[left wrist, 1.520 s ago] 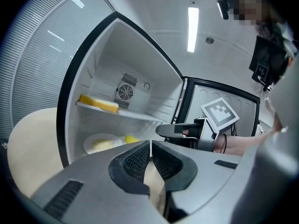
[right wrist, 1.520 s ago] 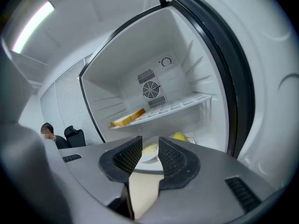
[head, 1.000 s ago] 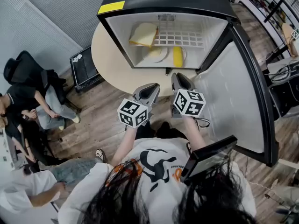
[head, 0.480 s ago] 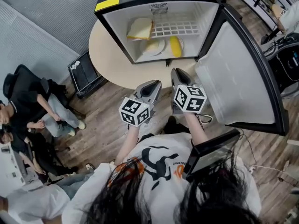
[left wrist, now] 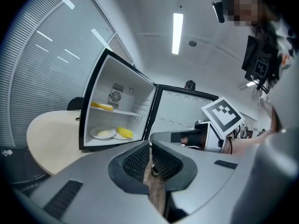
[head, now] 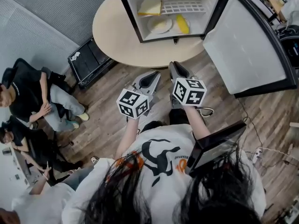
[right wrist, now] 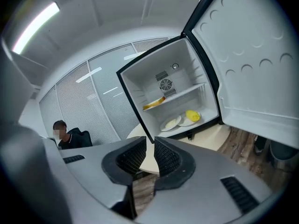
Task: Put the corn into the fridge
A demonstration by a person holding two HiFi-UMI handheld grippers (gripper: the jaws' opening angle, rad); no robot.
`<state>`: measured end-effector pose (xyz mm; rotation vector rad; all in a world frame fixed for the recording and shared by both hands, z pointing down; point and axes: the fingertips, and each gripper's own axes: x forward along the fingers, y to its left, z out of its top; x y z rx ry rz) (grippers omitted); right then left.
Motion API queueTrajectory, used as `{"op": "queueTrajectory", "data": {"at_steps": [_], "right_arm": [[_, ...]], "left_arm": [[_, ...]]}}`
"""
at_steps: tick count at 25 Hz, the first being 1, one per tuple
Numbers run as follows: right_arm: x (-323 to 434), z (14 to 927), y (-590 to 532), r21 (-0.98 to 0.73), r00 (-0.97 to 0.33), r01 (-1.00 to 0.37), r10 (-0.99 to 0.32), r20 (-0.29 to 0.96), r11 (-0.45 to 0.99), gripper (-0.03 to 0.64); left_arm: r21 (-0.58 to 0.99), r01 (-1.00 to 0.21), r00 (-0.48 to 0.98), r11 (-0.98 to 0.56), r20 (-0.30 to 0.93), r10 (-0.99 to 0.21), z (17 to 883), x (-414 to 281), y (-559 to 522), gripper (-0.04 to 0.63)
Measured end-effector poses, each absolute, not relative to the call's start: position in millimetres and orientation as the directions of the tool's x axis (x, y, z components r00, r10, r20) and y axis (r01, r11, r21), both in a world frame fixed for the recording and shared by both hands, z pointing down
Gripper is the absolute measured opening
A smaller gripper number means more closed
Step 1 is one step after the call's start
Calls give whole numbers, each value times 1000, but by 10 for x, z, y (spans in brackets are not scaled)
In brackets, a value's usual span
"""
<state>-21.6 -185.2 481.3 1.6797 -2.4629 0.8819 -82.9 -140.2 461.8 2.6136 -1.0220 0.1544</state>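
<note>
The yellow corn (head: 182, 24) lies on a white plate on the floor of the open mini fridge (head: 132, 13), beside a second plate (head: 160, 24). It also shows in the left gripper view (left wrist: 124, 132) and the right gripper view (right wrist: 192, 115). Both grippers hang side by side over the wooden floor, well back from the fridge and pointing at it. My left gripper (head: 152, 76) is shut with nothing between its pads (left wrist: 140, 161). My right gripper (head: 175, 68) is also shut and empty, its pads (right wrist: 167, 158) nearly touching.
The fridge stands on a round beige table (head: 117, 31), its door (head: 247, 45) swung wide to the right. A slice of bread (head: 150, 6) lies on the fridge shelf. A black case (head: 88, 62) sits on the floor at the left. People sit at far left (head: 28, 94).
Both grippers have drawn back from the fridge together. The fridge and table now sit farther up in the head view. The corn has stayed on its plate.
</note>
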Motion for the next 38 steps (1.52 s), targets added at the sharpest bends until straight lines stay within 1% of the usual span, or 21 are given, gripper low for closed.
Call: {"op": "queueTrajectory", "data": {"at_steps": [7, 14, 24, 33, 38], "right_arm": [[-506, 4860, -1135, -437, -394, -870, -852, 344, 226, 64], [-455, 4870, -625, -439, -344, -882, -869, 355, 169, 55], [-376, 4822, -512, -407, -312, -901, -877, 365, 151, 51], [-310, 4816, -593, -392, -301, -909, -877, 374, 145, 49], [-348, 4839, -659, -386, -312, -909, -872, 378, 158, 49]], "left_arm": [[281, -645, 764, -711, 203, -613, 4676, -1092, -782, 12], [288, -598, 801, -748, 176, -572, 4652, -1069, -391, 12], [285, -555, 831, -782, 162, -532, 4641, -966, -280, 12], [288, -544, 839, -788, 156, -522, 4632, -912, -329, 13], [294, -557, 830, -777, 149, -538, 4643, -957, -398, 13]]}}
